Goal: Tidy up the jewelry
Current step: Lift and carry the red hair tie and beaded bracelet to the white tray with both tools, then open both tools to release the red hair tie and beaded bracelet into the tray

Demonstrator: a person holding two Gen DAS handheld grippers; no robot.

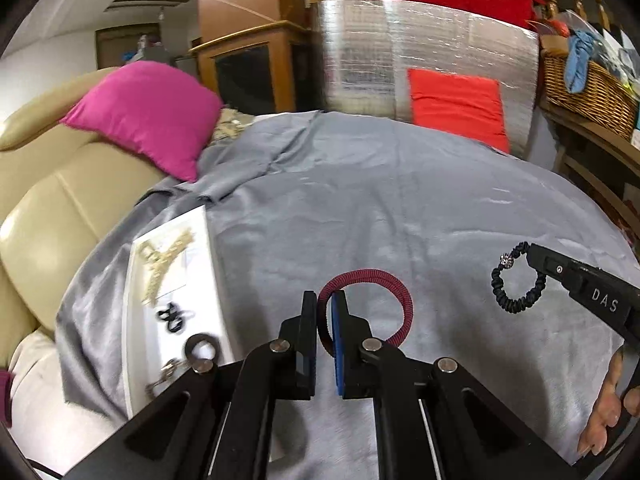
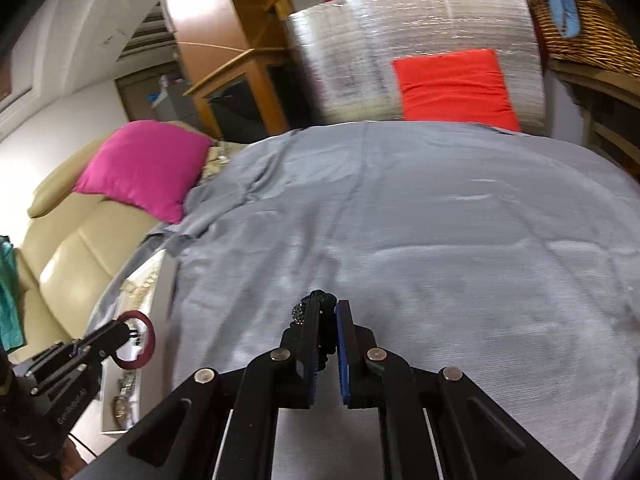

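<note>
Left gripper [image 1: 324,308] jaws were pinched on the red hair tie [image 1: 370,306], held above the grey cloth [image 1: 360,208]. Right gripper [image 2: 328,316] jaws were clamped on the black scrunchie [image 1: 518,280]. White tray [image 1: 212,280] sat left, near the left gripper. Advice: carry left first, lower into a bare patch of tray, release only once low; keep the right one clear.

I count two hair ties, one red [image 1: 372,300] and one black [image 1: 518,280], one white tray [image 1: 208,264] holding one gold chain [image 1: 164,264], one pink cushion [image 1: 148,116] and one wicker basket [image 1: 588,88].
</note>
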